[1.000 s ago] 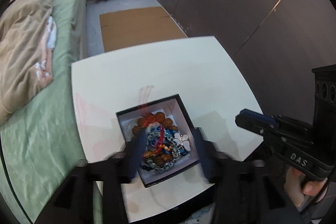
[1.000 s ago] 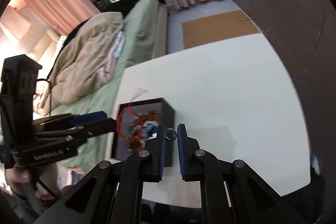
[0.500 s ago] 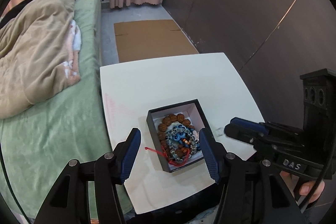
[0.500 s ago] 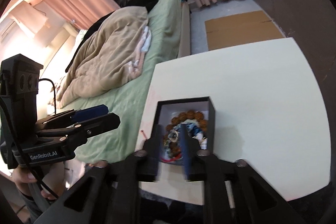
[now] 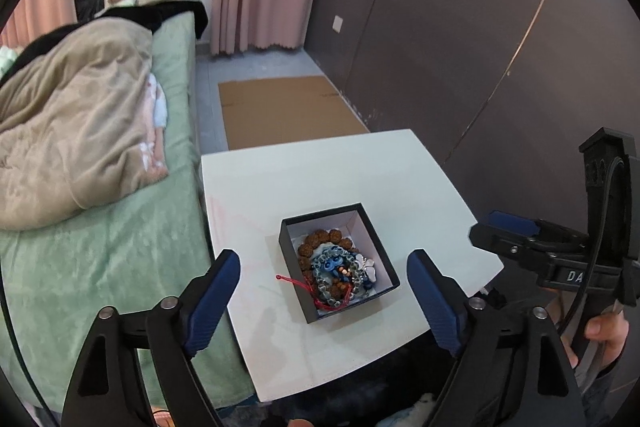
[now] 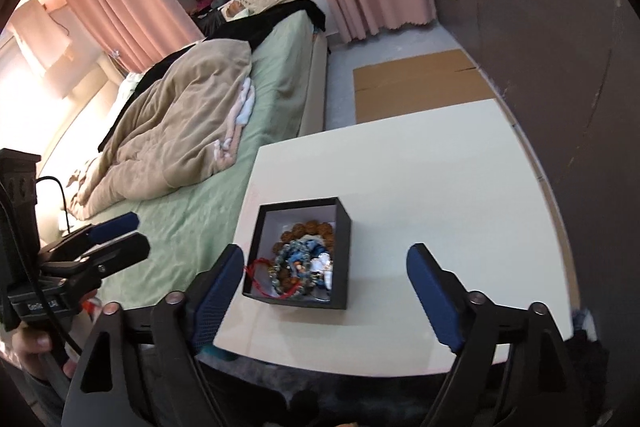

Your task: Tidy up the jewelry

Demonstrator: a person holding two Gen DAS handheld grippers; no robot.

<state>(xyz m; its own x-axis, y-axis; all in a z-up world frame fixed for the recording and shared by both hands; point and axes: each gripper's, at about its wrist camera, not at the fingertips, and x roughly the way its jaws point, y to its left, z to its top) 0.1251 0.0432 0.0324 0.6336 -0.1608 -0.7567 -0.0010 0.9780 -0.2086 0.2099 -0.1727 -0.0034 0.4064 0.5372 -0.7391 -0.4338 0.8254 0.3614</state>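
Below both opening tools (image 5: 323, 287) (image 6: 325, 283) (empty): jewelry box (image 5: 294, 249).

The jewelry (image 5: 338, 273) in the black box (image 5: 291, 263) tangles together (single pieces too small to tell)

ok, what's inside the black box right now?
Inside the black box: a brown bead bracelet, blue-grey bead strands, and a red cord trailing over the left wall. Anything beneath the pile is covered.
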